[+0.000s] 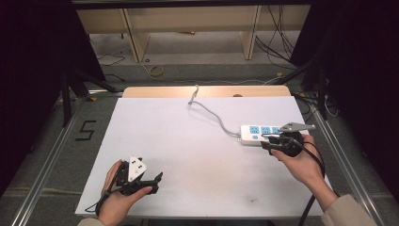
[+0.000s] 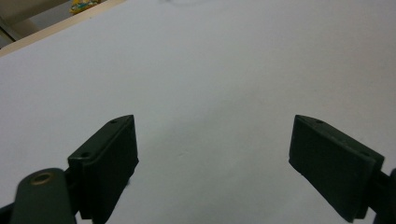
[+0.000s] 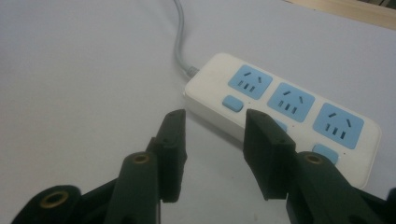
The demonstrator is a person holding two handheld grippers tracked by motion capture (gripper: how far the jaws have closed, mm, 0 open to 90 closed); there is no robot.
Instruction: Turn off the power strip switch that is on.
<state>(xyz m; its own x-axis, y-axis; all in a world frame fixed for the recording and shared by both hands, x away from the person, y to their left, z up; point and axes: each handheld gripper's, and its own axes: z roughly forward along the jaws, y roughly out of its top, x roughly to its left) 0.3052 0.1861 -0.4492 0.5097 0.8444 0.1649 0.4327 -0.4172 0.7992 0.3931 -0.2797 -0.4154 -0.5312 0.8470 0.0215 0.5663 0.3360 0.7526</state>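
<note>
The right gripper (image 3: 212, 140), jaws apart and empty, nears the power strip (image 3: 285, 105), probably rigid, smooth plastic, best pinched across its narrow body.

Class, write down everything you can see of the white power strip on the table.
The power strip is a flat white bar, plastic by its look, with rounded corners. Three light-blue sockets sit in a row on top, each with a small blue button beside it. A grey cord leaves one end and runs off the table's far edge. It lies flat near the right edge. The right claw stands beside it, open; nothing is between the jaws.
</note>
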